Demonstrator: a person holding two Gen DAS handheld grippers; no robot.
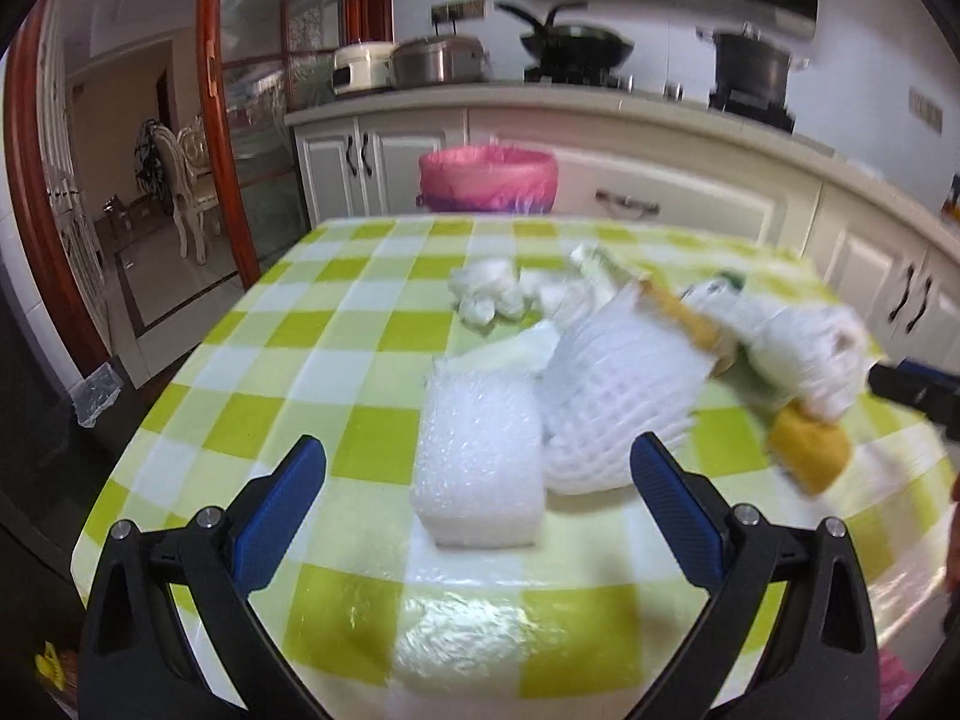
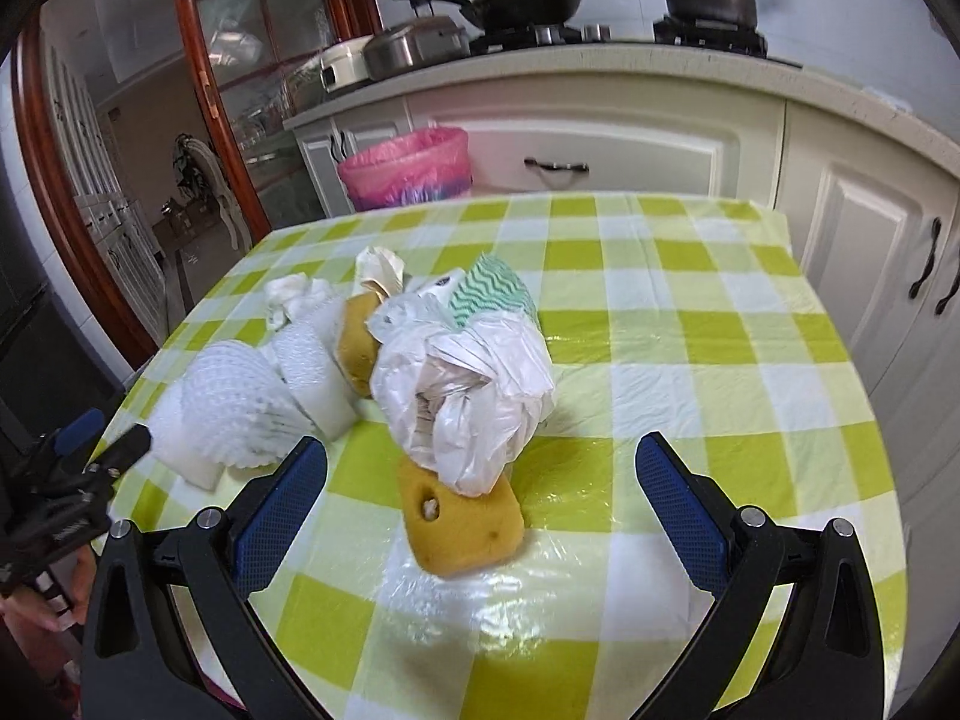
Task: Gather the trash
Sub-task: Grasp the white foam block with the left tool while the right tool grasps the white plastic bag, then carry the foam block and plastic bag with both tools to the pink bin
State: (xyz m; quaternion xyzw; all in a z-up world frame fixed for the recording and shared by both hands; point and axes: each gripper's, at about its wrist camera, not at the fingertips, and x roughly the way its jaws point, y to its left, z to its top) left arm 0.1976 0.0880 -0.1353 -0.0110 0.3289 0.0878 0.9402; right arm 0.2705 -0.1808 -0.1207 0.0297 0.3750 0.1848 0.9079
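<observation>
The left gripper point(image 1: 479, 456) held its jaws wide open, empty. The bubble-wrap block point(image 1: 480, 468) lay between them, long axis running toward the desk's point(image 1: 252, 360) far edge. The right gripper point(image 2: 482, 459) also stood open and empty; the yellow sponge point(image 2: 465, 525) lay between its jaws, under the white plastic bag point(image 2: 474, 390), which extended toward the far edge.

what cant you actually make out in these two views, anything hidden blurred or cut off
- Inside of the pink-lined bin: both views see it behind the table edge, so its contents and base are hidden.
- Contents of the white plastic bag: wrapped shut in the right wrist view.
- Right side of the trash pile: motion-blurred in the left wrist view.
- Second yellow sponge: mostly hidden behind the bag, right wrist view.
</observation>
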